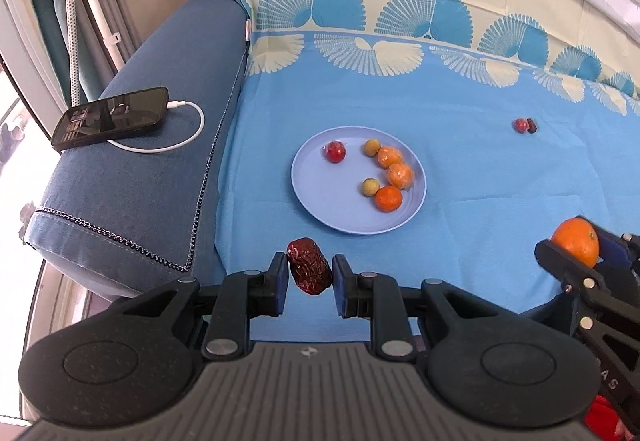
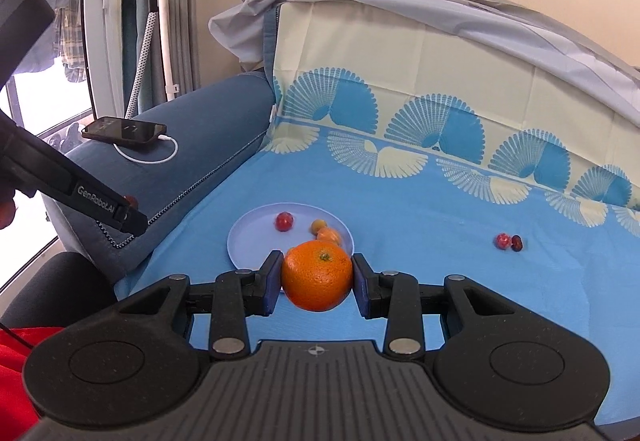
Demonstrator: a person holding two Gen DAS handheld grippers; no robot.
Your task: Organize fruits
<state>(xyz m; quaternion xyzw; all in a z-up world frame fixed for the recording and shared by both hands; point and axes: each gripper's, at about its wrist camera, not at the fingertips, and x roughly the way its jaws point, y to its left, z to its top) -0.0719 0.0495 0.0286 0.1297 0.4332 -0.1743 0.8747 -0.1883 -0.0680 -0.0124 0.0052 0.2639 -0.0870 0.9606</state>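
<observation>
Blue plate (image 1: 312, 209) lies just ahead of my left gripper (image 1: 310, 273), which clamps a date (image 1: 309, 265). My right gripper (image 2: 316, 277), farther off, clamps an orange (image 2: 317, 275).

Right gripper (image 2: 317, 278) jaws clamp an orange (image 2: 317, 275) above the blue sheet (image 2: 440, 273). Behind it, a pale blue plate (image 2: 250, 241) with small fruits. Two small red fruits (image 2: 509, 241) lie apart, right. Phone (image 2: 124, 129) on the sofa arm (image 2: 192, 145).
</observation>
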